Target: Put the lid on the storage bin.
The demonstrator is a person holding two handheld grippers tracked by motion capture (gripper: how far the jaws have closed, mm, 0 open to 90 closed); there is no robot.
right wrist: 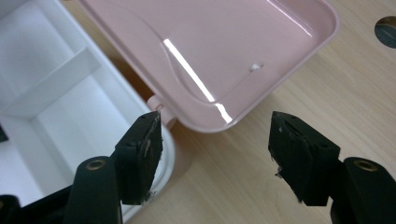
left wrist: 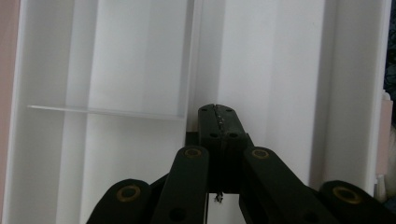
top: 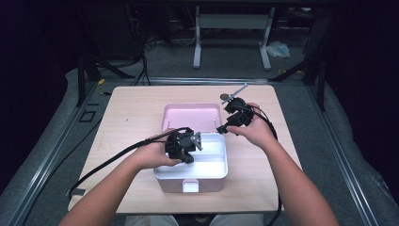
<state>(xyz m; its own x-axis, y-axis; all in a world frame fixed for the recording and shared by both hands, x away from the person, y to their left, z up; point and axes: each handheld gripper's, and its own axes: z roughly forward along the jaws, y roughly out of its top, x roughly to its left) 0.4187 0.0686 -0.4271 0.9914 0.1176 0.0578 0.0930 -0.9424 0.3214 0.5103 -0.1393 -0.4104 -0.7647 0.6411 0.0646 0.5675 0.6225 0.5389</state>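
A pink box [top: 188, 182] stands on the wooden table [top: 127, 117], its lid [top: 192, 115] swung back and lying flat behind it. Inside sits a white tray [top: 214, 165] with compartments. My left gripper [top: 194, 142] reaches down into the tray; in the left gripper view it [left wrist: 217, 112] is shut, jaws pressed together right beside a white divider wall [left wrist: 190, 56], and I cannot tell whether it pinches any plastic. My right gripper [top: 222, 129] is open over the box's back right corner; in the right gripper view it [right wrist: 215, 140] straddles the lid's corner [right wrist: 210, 70] with nothing held.
A dark round hole [right wrist: 386, 29] lies in the tabletop beyond the lid. Bare wood surrounds the box on all sides. Both grippers trail black cables [top: 108, 160] across the table. A metal stand [top: 231, 28] and more cables are on the floor behind.
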